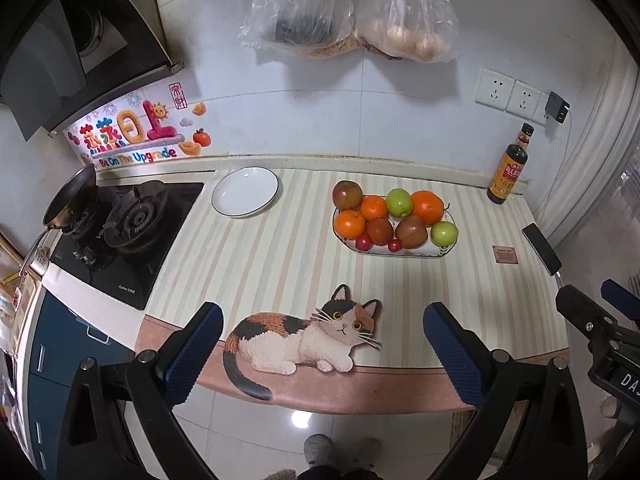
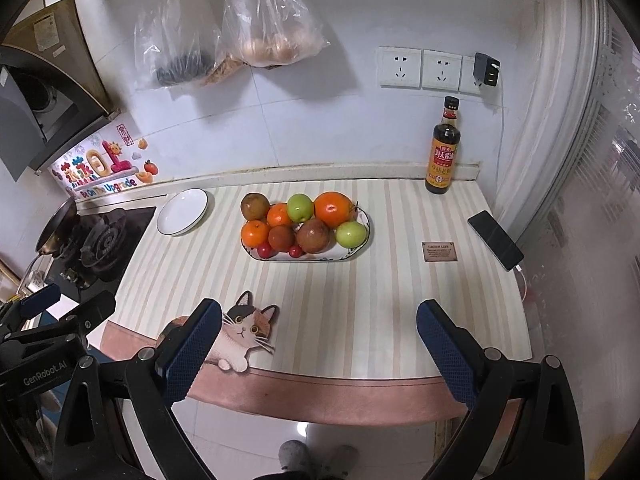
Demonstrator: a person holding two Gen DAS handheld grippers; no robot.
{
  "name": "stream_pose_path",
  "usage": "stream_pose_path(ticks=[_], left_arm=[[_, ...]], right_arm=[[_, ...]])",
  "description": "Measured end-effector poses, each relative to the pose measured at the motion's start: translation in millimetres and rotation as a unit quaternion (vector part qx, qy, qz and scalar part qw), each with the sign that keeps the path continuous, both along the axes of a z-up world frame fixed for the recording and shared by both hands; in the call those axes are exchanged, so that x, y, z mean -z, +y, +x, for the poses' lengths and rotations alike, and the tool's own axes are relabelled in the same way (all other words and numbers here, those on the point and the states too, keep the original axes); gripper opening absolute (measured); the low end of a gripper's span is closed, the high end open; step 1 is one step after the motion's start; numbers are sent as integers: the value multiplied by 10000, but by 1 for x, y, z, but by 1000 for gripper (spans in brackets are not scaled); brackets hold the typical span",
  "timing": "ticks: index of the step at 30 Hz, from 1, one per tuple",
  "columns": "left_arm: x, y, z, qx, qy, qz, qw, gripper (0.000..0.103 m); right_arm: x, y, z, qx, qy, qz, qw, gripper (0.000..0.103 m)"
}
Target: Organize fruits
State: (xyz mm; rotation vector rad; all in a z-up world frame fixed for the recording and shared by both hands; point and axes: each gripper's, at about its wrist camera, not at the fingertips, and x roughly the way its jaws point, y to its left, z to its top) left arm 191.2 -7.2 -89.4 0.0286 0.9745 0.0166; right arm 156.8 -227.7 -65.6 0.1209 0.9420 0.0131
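Note:
An oval fruit dish (image 1: pixel 400 252) (image 2: pixel 362 240) on the striped mat holds oranges (image 1: pixel 427 207) (image 2: pixel 333 209), green apples (image 1: pixel 399 202) (image 2: pixel 300 207), brownish-red fruits (image 1: pixel 411 232) (image 2: pixel 313 236) and small red cherry tomatoes (image 1: pixel 364 242) (image 2: pixel 265 250). An empty white round plate (image 1: pixel 245 191) (image 2: pixel 182 211) sits to its left near the stove. My left gripper (image 1: pixel 322 352) is open and empty at the counter's front edge, over the cat picture. My right gripper (image 2: pixel 319 350) is open and empty, also at the front edge. Both are well short of the fruit.
A gas stove (image 1: pixel 128 224) (image 2: pixel 100 244) with a pan (image 1: pixel 70 200) is at the left. A soy sauce bottle (image 1: pixel 510 168) (image 2: pixel 443 152) stands at the back right. A phone (image 1: pixel 541 248) (image 2: pixel 495 240) lies at the right edge. Plastic bags (image 1: pixel 348 12) hang on the wall.

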Motion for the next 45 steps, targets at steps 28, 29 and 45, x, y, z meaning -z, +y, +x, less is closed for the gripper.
stream_pose_path(ticks=[28,29,45], left_arm=[[-6,-3,0,11,-29,-37,10000,103],[-6,-4,0,13,-38,-21,10000,103],[-6,-7,-4,25,-60,25,10000,103]], right_arm=[[1,3,-1,-31,24,12,10000,100],[1,3,-1,-37,31,12,10000,100],[-4,2,-4,-70,7,-80,9999,100]])
